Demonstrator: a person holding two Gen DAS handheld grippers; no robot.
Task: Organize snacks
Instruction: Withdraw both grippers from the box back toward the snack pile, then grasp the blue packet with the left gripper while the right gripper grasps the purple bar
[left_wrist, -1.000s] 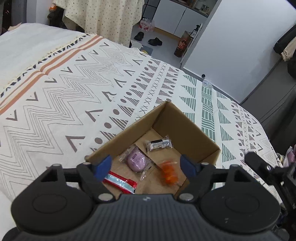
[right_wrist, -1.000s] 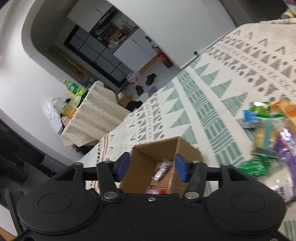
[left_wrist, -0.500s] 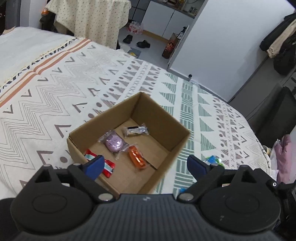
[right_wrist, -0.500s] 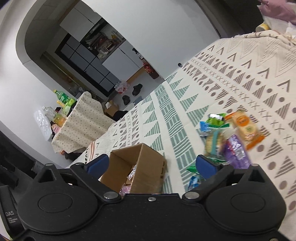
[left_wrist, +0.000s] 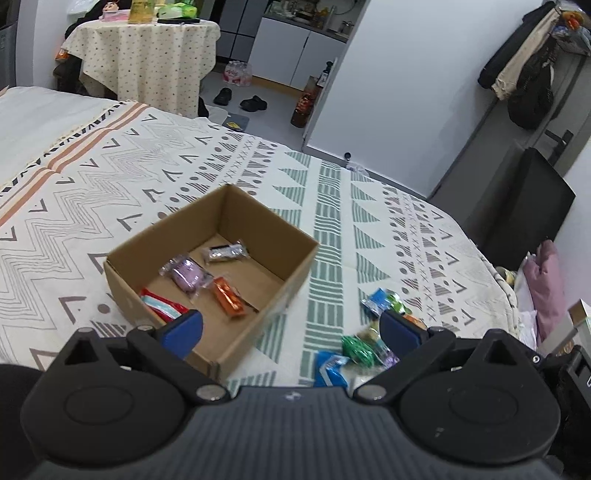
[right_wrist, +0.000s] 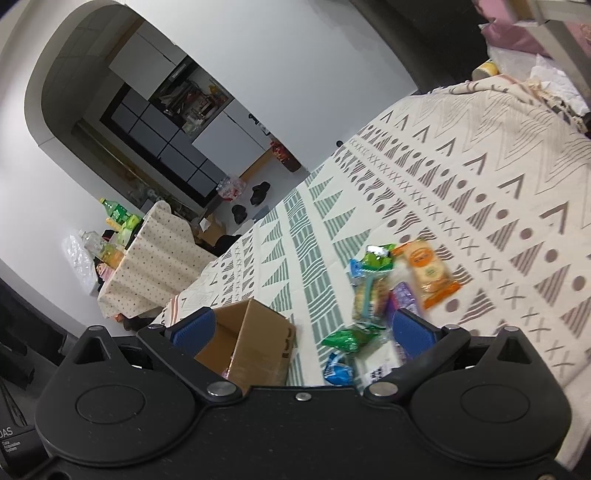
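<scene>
An open cardboard box (left_wrist: 280, 236) sits on the patterned bedspread; it also shows in the right wrist view (right_wrist: 258, 332). Inside lie a purple packet (left_wrist: 186, 273), an orange packet (left_wrist: 229, 297), a red-and-white packet (left_wrist: 162, 304) and a dark clear packet (left_wrist: 225, 252). A pile of loose snacks (left_wrist: 364, 347) lies to the right of the box. In the right wrist view the pile (right_wrist: 373, 291) includes an orange cracker packet (right_wrist: 428, 273) and a green packet (right_wrist: 345, 338). My left gripper (left_wrist: 291, 328) is open and empty above the box's near edge. My right gripper (right_wrist: 301, 328) is open and empty above the pile.
The bedspread (left_wrist: 110, 173) stretches left and far. A round table with a dotted cloth (left_wrist: 147, 55) stands beyond the bed, shoes (left_wrist: 240, 99) lie on the floor, and a dark cabinet (left_wrist: 528, 206) stands at the right with pink cloth (left_wrist: 550, 288) beside it.
Both grippers opened wide and pulled back from the box. The left view now takes in the whole box and the snack pile. The right gripper swung right toward the pile.
</scene>
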